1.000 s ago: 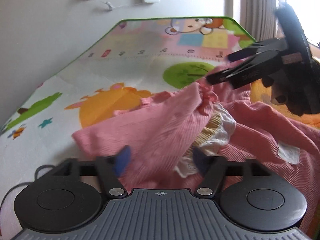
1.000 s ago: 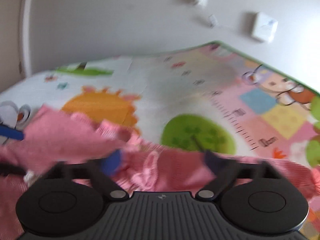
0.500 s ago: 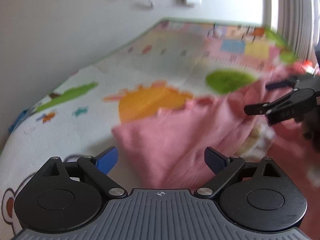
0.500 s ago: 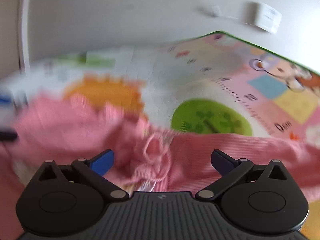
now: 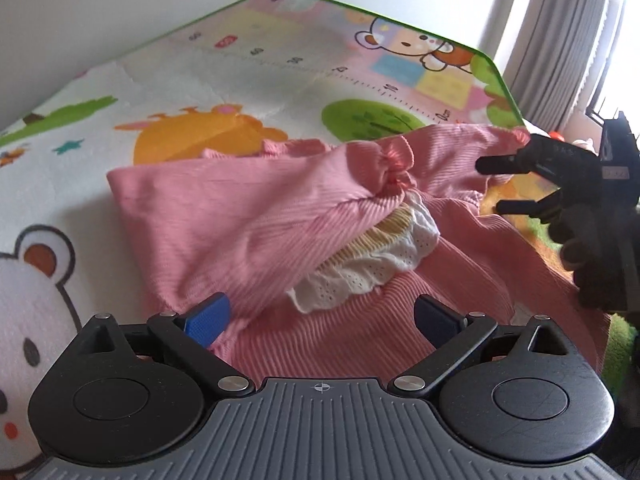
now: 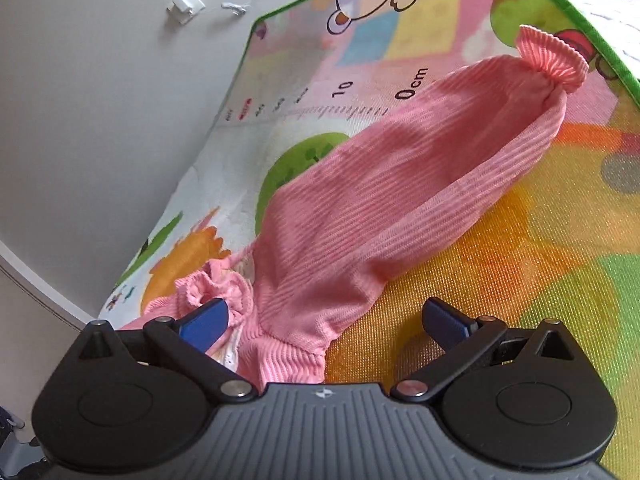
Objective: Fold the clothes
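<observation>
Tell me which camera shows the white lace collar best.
Left wrist. The collar lies in full view there, its eyelet frill poking out under the folded pink sleeve. The right wrist view shows only a white sliver behind the left finger of the tongs.

The left black two-finger tongs [image 5: 322, 318] are held low with blue-padded fingers [image 5: 206, 319] spread wide. The right black tongs [image 6: 324, 322] are likewise spread apart, gripped by a dark-gloved hand [image 5: 592, 256].
</observation>
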The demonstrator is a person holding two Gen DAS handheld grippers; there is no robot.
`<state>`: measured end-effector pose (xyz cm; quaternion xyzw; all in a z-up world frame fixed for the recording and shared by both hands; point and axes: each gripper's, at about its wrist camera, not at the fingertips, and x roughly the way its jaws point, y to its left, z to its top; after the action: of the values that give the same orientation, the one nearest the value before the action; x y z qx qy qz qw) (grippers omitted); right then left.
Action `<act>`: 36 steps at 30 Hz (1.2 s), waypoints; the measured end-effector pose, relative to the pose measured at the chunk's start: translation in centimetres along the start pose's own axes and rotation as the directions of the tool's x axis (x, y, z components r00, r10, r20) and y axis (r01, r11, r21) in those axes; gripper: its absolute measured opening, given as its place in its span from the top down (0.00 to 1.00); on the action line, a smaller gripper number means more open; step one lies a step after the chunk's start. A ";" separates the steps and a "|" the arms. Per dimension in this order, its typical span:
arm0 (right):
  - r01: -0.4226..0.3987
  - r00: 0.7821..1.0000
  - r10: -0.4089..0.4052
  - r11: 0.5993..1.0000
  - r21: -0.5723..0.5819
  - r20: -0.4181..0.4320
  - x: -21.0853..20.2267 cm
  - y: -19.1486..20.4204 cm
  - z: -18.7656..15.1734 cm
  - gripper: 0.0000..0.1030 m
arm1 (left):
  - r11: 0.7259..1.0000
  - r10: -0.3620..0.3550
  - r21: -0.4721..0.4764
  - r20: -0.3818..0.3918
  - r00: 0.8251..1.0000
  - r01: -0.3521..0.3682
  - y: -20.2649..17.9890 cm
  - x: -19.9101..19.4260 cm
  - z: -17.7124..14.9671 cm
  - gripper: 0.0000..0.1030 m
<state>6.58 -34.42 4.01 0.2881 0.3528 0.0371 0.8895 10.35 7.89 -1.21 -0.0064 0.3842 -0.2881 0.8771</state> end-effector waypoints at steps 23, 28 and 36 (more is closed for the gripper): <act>-0.269 0.948 0.227 0.946 0.181 0.225 1.8 1.3 6.7 0.00 | 0.993 -0.059 -0.093 0.107 0.993 0.069 1.8 -2.5 0.3 0.00; -0.524 0.843 0.529 0.763 -0.378 -0.101 0.4 15.7 3.4 0.00 | 0.969 0.094 -0.244 0.266 0.959 -0.028 5.6 -6.0 1.6 0.00; -0.229 0.961 0.231 0.352 -0.908 -0.153 2.5 22.2 -8.7 0.00 | 0.945 0.117 -0.325 0.284 0.952 -0.019 8.5 -8.1 1.6 0.00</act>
<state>5.82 -11.02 9.36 -0.2046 0.2286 0.3494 0.8853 11.33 18.78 3.31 -0.1782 0.2883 -0.1872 0.9220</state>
